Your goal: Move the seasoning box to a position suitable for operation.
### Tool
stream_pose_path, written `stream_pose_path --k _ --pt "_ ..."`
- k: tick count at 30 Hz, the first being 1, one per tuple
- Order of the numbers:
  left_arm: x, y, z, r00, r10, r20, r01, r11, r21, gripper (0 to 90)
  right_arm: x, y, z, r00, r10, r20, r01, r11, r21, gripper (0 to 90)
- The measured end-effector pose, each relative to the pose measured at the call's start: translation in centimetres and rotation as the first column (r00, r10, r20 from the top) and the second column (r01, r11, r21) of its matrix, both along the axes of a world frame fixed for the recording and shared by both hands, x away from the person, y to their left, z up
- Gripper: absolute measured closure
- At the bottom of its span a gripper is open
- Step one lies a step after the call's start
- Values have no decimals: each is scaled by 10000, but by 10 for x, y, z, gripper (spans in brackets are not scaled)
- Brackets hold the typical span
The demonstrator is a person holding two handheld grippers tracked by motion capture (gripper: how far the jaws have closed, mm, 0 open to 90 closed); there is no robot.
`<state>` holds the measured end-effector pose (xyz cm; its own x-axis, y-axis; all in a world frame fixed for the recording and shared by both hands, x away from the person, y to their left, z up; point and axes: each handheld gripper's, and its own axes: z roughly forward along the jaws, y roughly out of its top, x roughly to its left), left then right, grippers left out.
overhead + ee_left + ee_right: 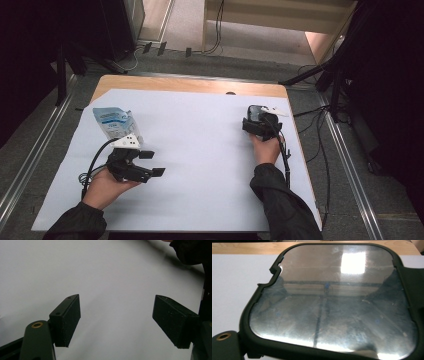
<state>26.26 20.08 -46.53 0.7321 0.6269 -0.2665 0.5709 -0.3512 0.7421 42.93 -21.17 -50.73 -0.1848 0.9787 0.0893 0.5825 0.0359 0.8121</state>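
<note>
We have the right gripper (258, 125) at the far right of the desk (200, 85), up against a dark-rimmed tray (332, 302) sealed with a shiny film (the right gripper view looks straight across that film), but we cannot tell whether its jaws are closed on the rim or merely resting against it. Our left gripper (150, 162) hovers with its jaws spread wide and nothing between them, over the bare white sheet (200, 150), while the blue-and-white pouch (114, 122) lies just beyond it near the left edge. We judge the main risk to be the tray: if the grip on the thin rim is shallow, a lift could let it tip or slide away. The film might also dent or tear if a jaw presses on it. The trailing cable could brush the pouch as the left gripper turns.
</note>
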Motion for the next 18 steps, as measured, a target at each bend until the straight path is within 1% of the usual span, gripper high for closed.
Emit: stream_pose_path --k 5,6,8,9,12,15,16,17,18 --pt "0 2 0 10000 -17 -27 17 10000 3 234 0 -1 0 10000 87 29 -87 9999 -57 96" --pt "0 2 0 10000 21 8 -21 10000 1 235 -1 -1 0 9997 246 74 -245 9996 -150 112" --pt "0 2 0 10000 3 -17 -3 10000 17 235 -2 -1 0 9996 265 88 -264 9995 -180 128" --pt "1 2 0 10000 -18 -36 18 10000 -21 235 -3 -2 1 9991 366 235 -357 9987 -373 142" --pt "1 0 -1 10000 -34 -3 34 10000 73 235 -4 -1 1 9988 404 264 -391 9981 -483 149" --pt "2 0 -1 10000 -34 -11 34 10000 46 235 -5 -1 2 9987 457 244 -442 9973 -585 154" --pt "3 0 -1 10000 -49 -43 49 10000 -13 235 -5 -1 3 9987 441 254 -426 9974 -587 157" --pt "3 0 -1 10000 43 -84 -44 10000 -84 234 -6 -1 4 9989 411 238 -397 9976 -566 160" --pt "4 1 -1 9999 73 -120 -75 9998 -180 228 -7 -2 5 9987 449 226 -438 9980 -464 160"
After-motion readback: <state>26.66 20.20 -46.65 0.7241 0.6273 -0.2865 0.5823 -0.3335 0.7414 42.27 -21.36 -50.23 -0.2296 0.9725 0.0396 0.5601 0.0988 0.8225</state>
